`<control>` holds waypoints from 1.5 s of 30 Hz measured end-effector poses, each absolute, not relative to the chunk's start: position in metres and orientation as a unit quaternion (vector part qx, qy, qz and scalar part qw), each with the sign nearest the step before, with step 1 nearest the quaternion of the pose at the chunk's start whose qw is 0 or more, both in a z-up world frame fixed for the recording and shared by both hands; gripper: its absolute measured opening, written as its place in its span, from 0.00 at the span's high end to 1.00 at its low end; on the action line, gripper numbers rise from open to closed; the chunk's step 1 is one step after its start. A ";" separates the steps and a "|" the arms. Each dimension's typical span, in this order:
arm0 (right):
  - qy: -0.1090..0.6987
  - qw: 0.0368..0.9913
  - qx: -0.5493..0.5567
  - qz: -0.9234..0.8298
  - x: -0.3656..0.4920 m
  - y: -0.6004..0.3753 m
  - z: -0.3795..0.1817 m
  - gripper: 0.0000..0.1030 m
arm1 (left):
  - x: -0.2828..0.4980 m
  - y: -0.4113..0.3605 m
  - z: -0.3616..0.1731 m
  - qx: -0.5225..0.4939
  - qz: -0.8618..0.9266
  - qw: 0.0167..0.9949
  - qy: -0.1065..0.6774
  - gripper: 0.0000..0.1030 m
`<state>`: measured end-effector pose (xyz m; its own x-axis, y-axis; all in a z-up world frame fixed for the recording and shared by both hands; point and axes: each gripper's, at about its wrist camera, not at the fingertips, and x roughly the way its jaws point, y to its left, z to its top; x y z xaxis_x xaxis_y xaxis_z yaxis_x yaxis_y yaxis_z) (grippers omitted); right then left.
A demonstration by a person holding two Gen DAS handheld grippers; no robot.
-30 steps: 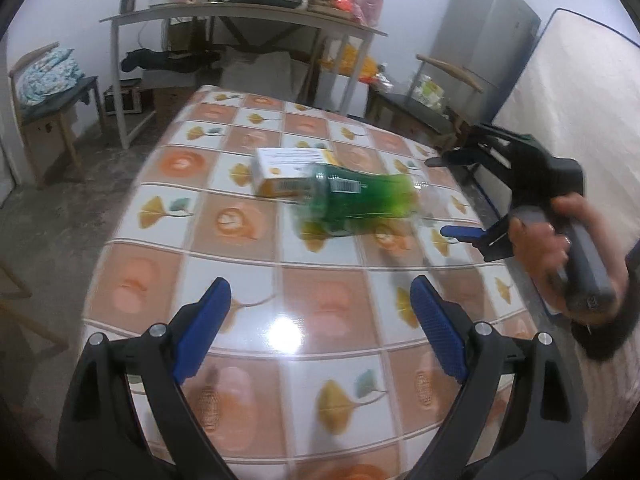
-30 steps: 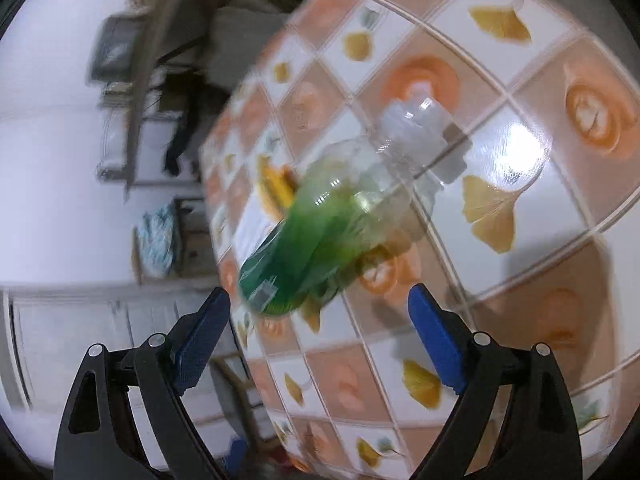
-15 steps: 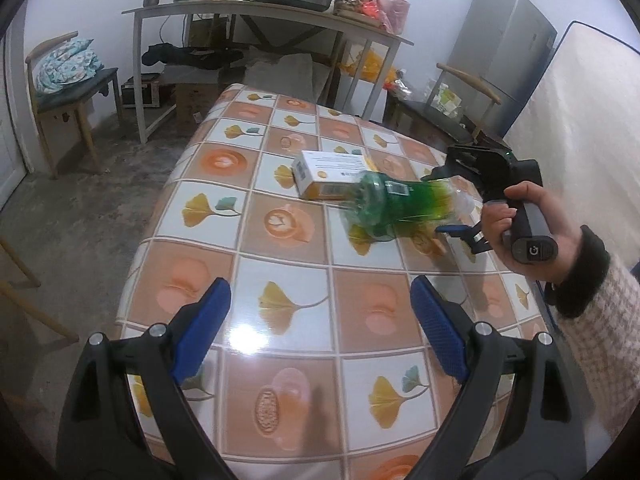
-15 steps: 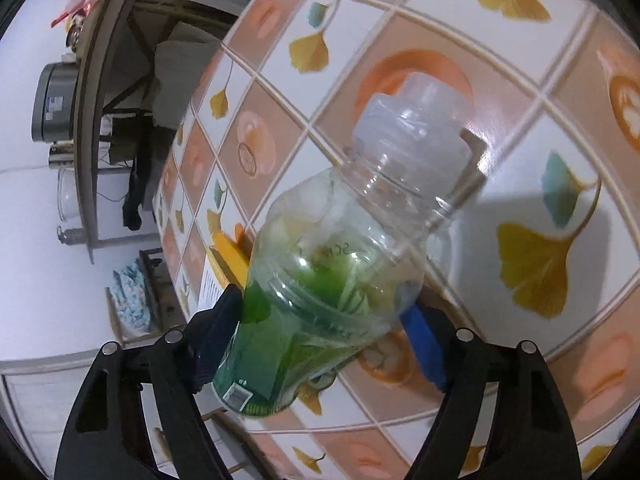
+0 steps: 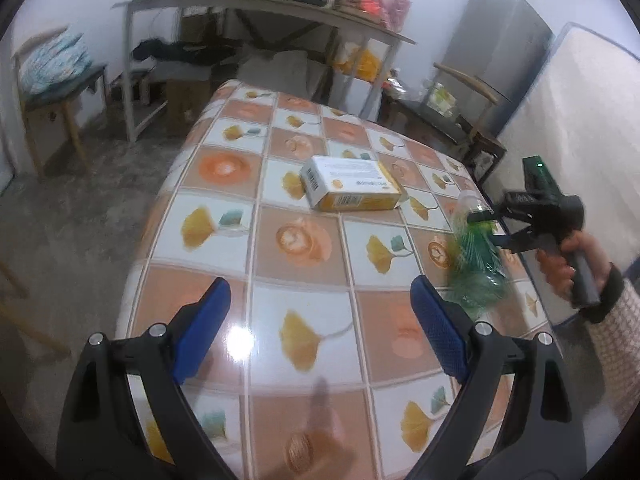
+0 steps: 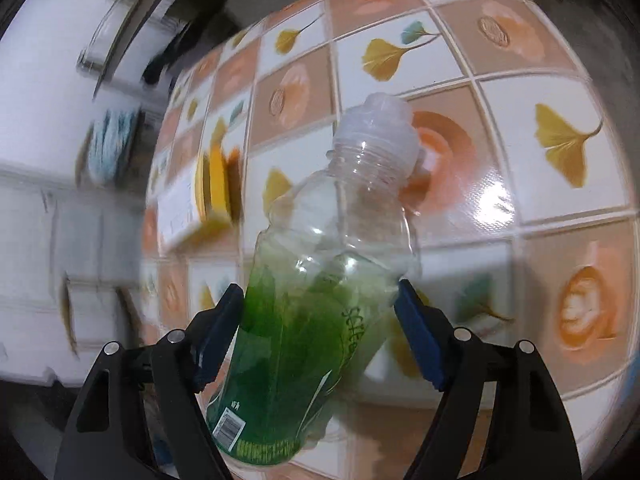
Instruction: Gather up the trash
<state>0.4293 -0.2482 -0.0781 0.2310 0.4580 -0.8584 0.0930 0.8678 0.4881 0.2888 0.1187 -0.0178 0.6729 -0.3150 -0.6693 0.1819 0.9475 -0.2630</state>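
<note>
A clear plastic bottle (image 6: 340,216) with a green label and a white cap sits between the blue pads of my right gripper (image 6: 318,300), which is shut on its lower body. In the left wrist view the same bottle (image 5: 476,268) shows blurred near the table's right edge, held by the right gripper (image 5: 490,228) in a person's hand (image 5: 560,260). A white and yellow carton (image 5: 352,188) lies flat at mid-table, also seen as a blurred carton (image 6: 192,204) left of the bottle. My left gripper (image 5: 320,292) hangs open over the near tiles, nothing between its fingers.
The table (image 5: 224,220) has a glossy leaf-patterned cover. Behind it stands a metal shelf table (image 5: 260,4) loaded with pots and bags. A chair with a cushion (image 5: 52,76) is at the left, a grey fridge (image 5: 500,52) and a mattress (image 5: 580,128) at the right.
The right gripper's pads closed onto the bottle and carried it away from the carton toward the table's right edge, rolling it. The left gripper's view shifted along the table.
</note>
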 end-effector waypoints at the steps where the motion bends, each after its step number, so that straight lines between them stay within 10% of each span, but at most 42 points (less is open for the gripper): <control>1: 0.609 0.755 0.208 0.127 0.423 -0.246 -0.076 0.27 | 0.297 0.113 -0.017 -0.068 -0.151 0.912 0.376 0.15; 20: 0.581 0.802 0.019 0.140 0.360 -0.231 -0.081 0.35 | 0.528 -0.019 -0.053 0.185 -0.377 0.781 0.462 0.13; 32: 0.574 0.805 0.021 0.149 0.358 -0.233 -0.081 0.38 | 0.504 -0.042 -0.091 0.302 -0.348 0.743 0.486 0.26; 45: 0.583 0.798 0.039 0.148 0.316 -0.234 -0.080 0.39 | 0.408 -0.012 -0.080 0.138 -0.233 0.763 0.586 0.29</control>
<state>0.3158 -0.2344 -0.0802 0.2774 0.2821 -0.9184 -0.1908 0.9530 0.2351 0.4084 -0.0118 -0.0798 0.2033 -0.1941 -0.9597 0.5184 0.8529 -0.0626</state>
